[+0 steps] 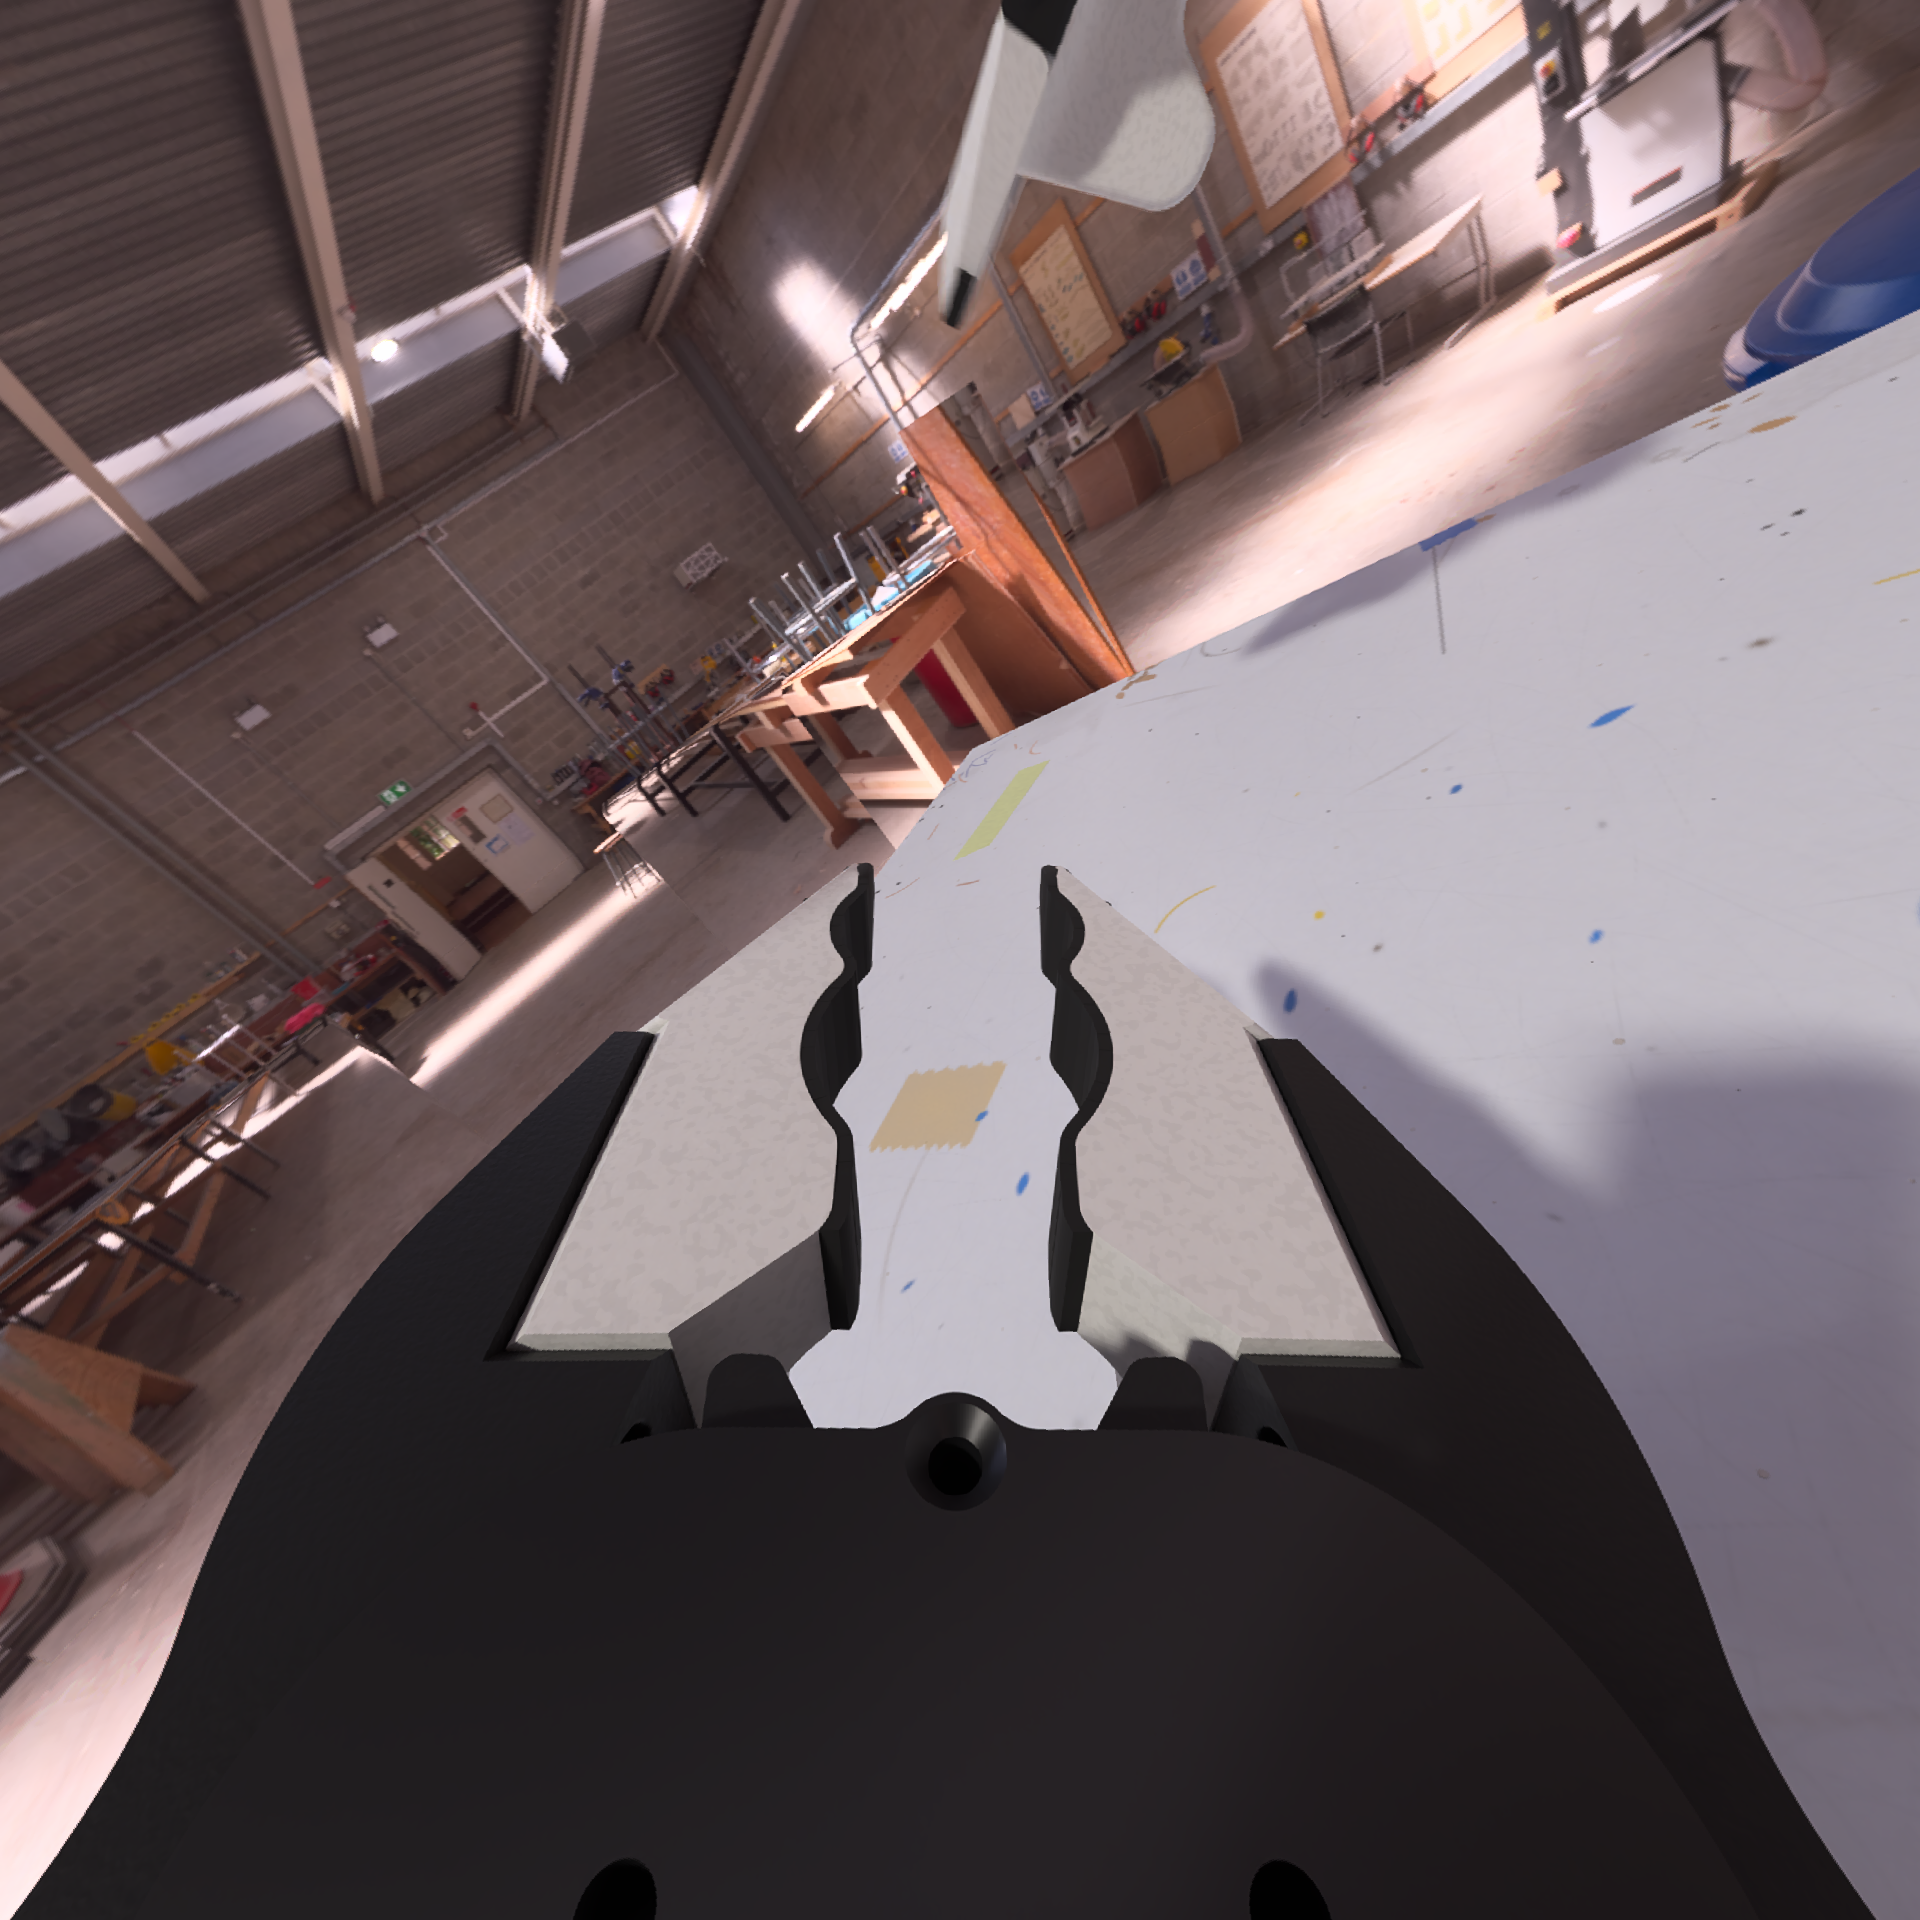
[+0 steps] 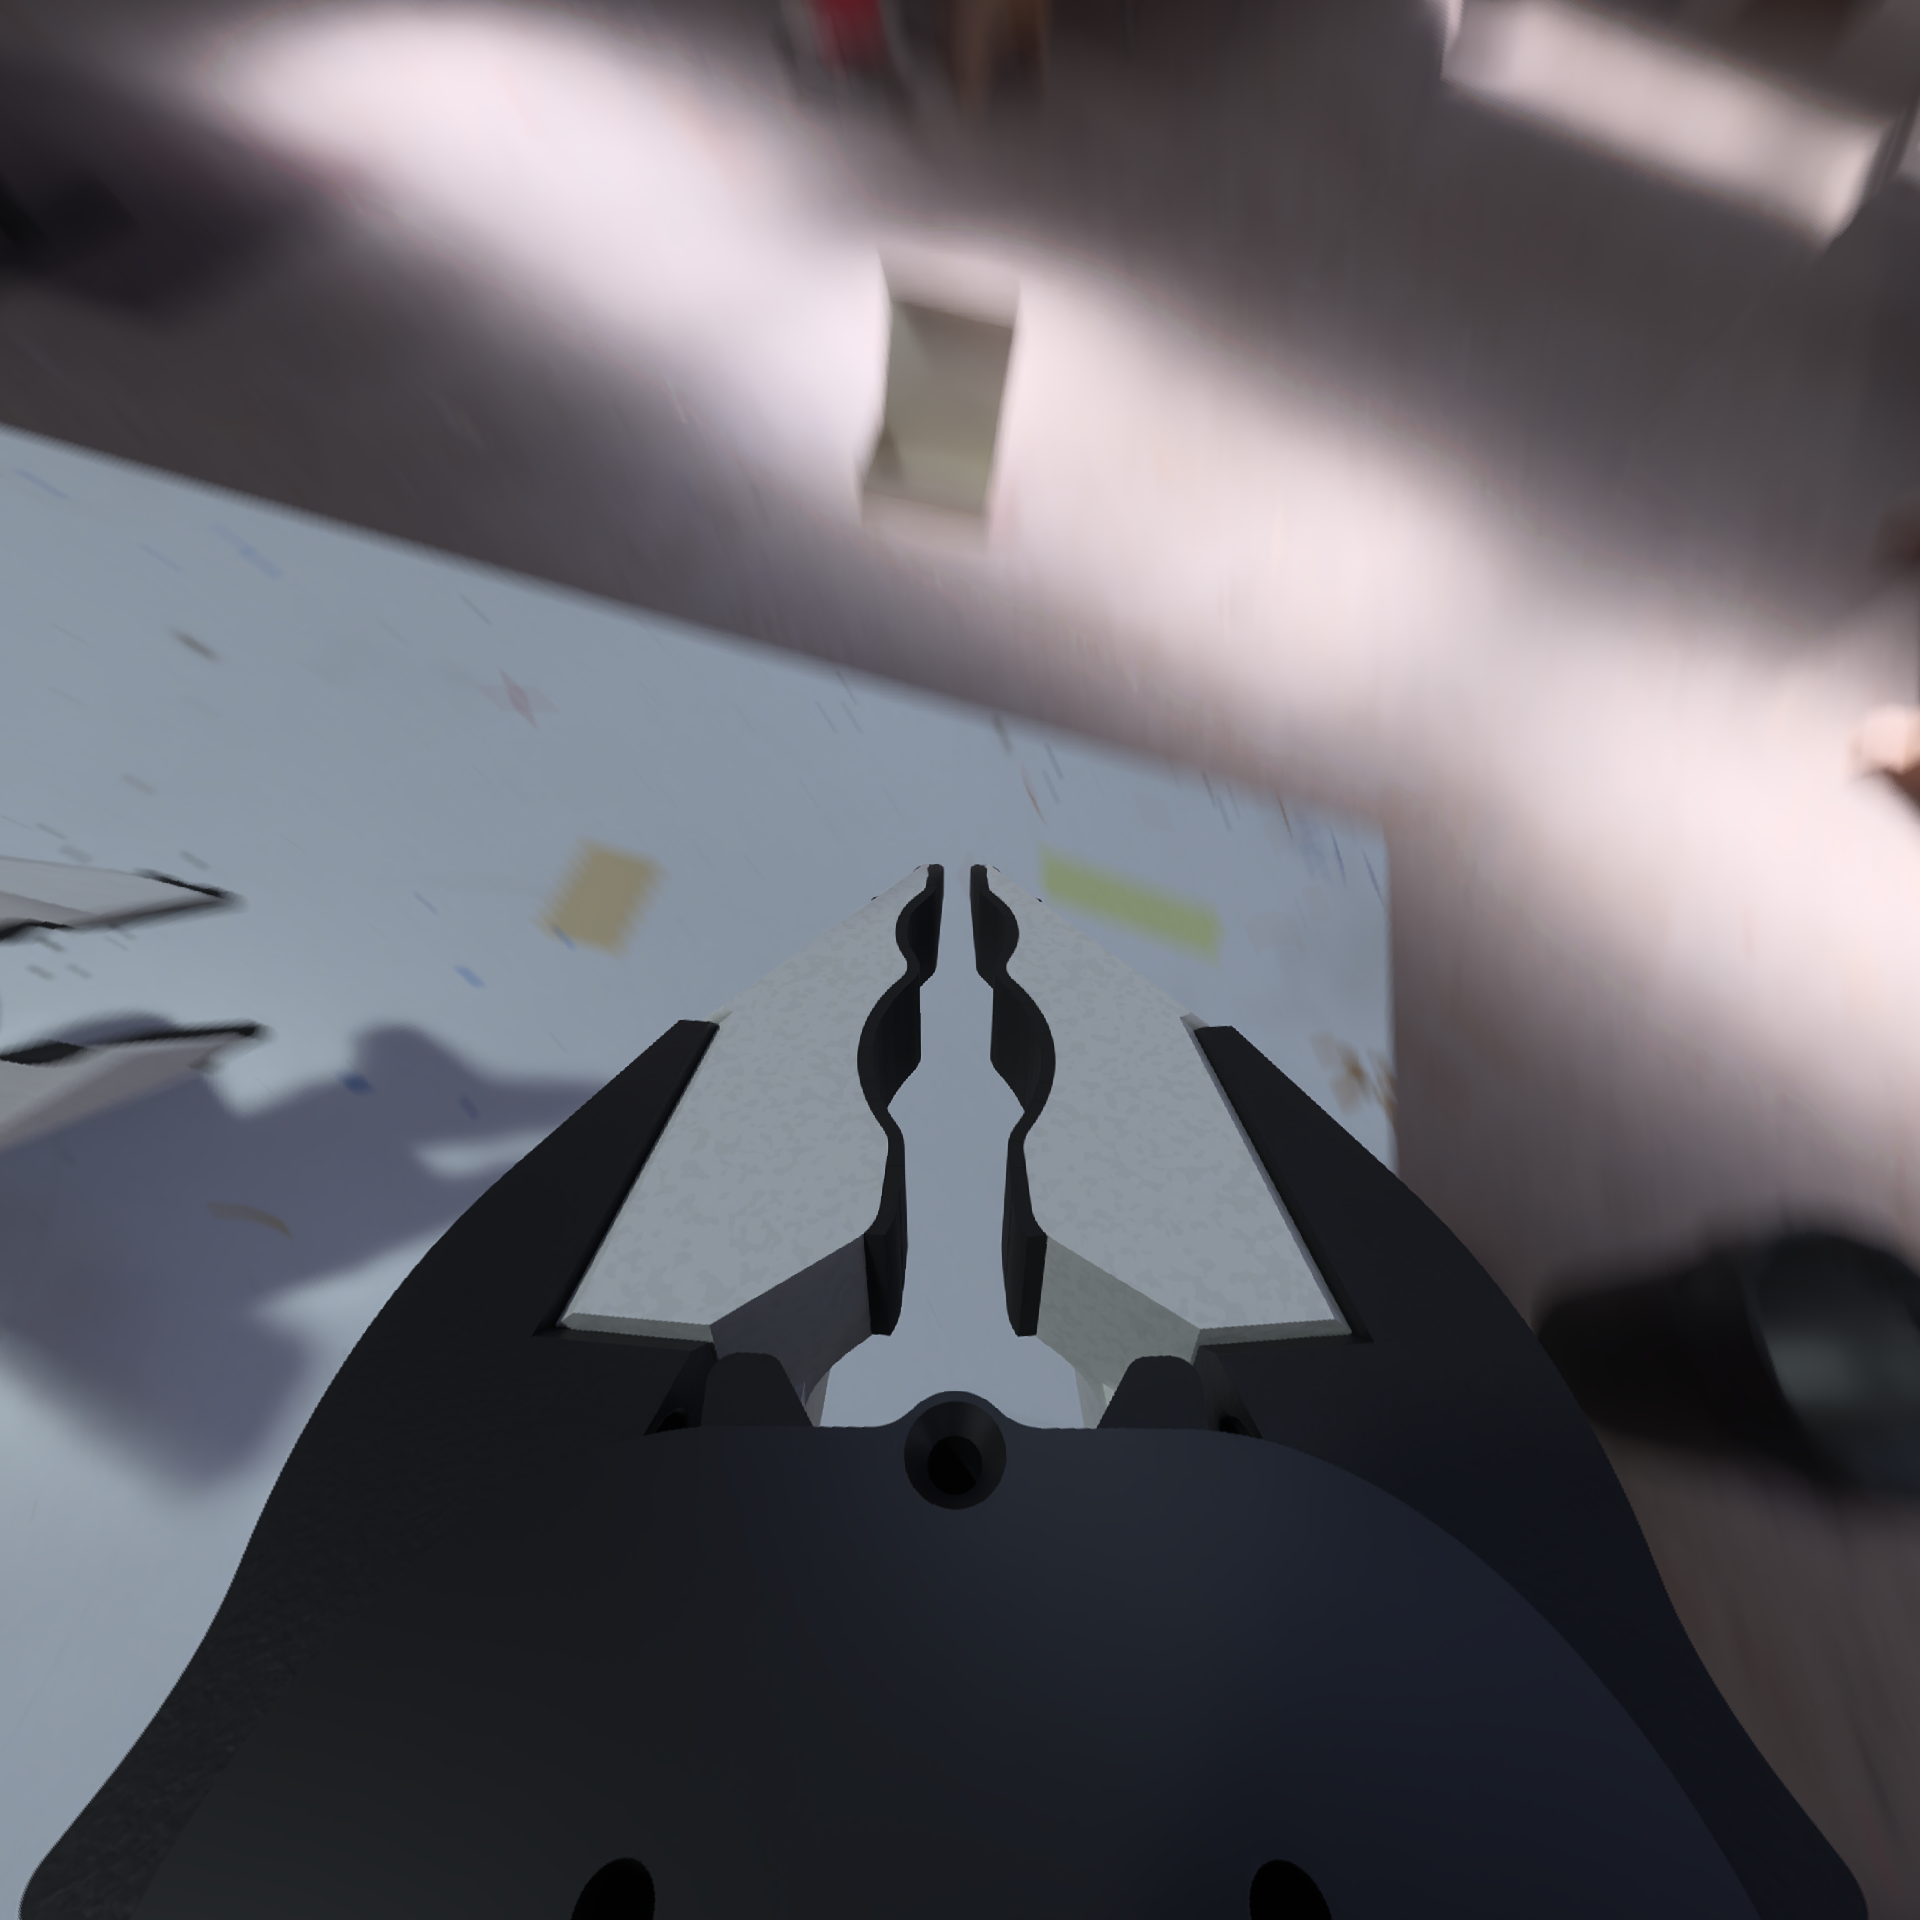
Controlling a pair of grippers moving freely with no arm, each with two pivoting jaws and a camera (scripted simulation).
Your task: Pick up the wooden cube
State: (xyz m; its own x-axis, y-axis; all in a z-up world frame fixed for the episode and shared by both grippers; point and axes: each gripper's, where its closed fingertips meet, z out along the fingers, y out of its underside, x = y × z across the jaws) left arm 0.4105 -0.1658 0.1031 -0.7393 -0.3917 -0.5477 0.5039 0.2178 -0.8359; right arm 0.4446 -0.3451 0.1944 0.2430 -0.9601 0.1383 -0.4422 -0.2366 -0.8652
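Observation:
No wooden cube shows in either view. My left gripper [image 1: 956, 883] is open and empty, held low over the white, paint-flecked table [image 1: 1455, 831] near its edge. A flat tan patch [image 1: 935, 1107] on the table shows between its fingers. My right gripper [image 2: 956, 878] is shut with only a thin slit between the tips, and holds nothing. It hangs above the table [image 2: 416, 675] near a corner. The right gripper also shows at the top of the left wrist view [image 1: 1091, 125]. The left gripper's fingers [image 2: 104, 904] show at the left edge of the right wrist view.
A blue rounded object [image 1: 1829, 312] sits at the table's far right edge. A yellow-green tape strip [image 2: 1127, 920] and the tan patch [image 2: 603, 894] lie flat on the table. A dark round object [image 2: 1766, 1382] lies off the table at right. The right wrist view is blurred.

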